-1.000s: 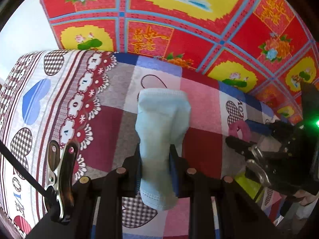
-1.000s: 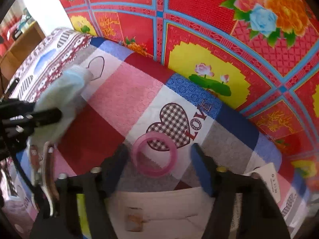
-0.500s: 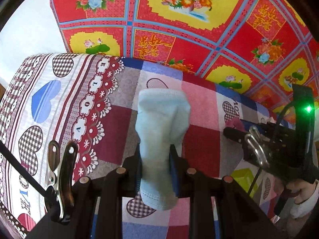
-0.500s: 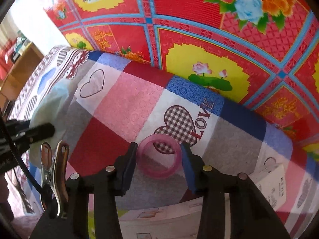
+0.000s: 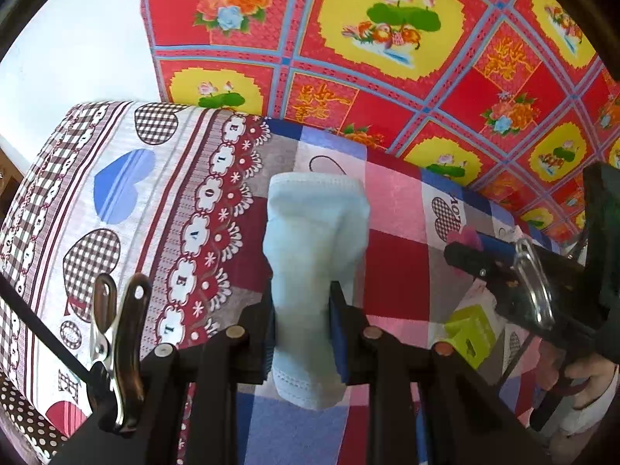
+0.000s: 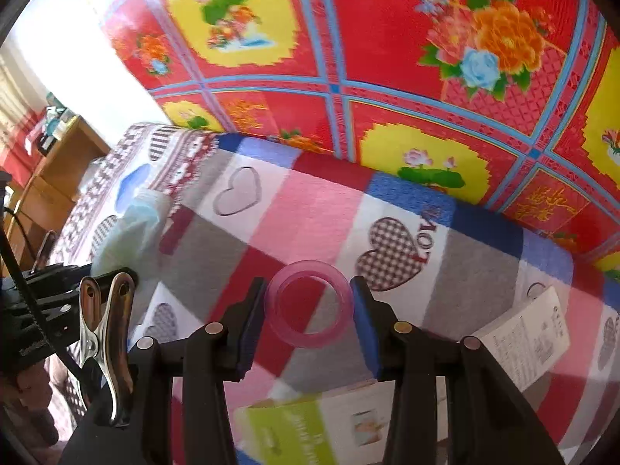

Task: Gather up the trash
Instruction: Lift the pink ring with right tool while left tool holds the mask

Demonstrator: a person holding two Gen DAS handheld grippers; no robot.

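A light blue face mask point(image 5: 316, 232) hangs crumpled between the pads of my left gripper point(image 5: 302, 298), which is shut on it above the blanket. In the right wrist view the same mask point(image 6: 135, 224) shows at the far left, held by the left gripper point(image 6: 116, 271). A translucent pink ring point(image 6: 310, 339) sits between the blue pads of my right gripper point(image 6: 308, 294), which is shut on it, the ring raised off the blanket. From the left wrist view the right gripper point(image 5: 465, 250) comes in from the right with the pink ring point(image 5: 463, 236) at its tip.
A patchwork blanket with hearts point(image 6: 310, 201) covers the surface below. Behind it hangs a red floral cloth point(image 6: 387, 58). A green and white box point(image 6: 294, 430) and a white printed leaflet point(image 6: 531, 333) lie near the right gripper. Wooden furniture point(image 6: 58, 162) stands far left.
The right gripper's jaws closed onto the pink ring and lifted it off the blanket. The left gripper rose a little with the mask still in it.
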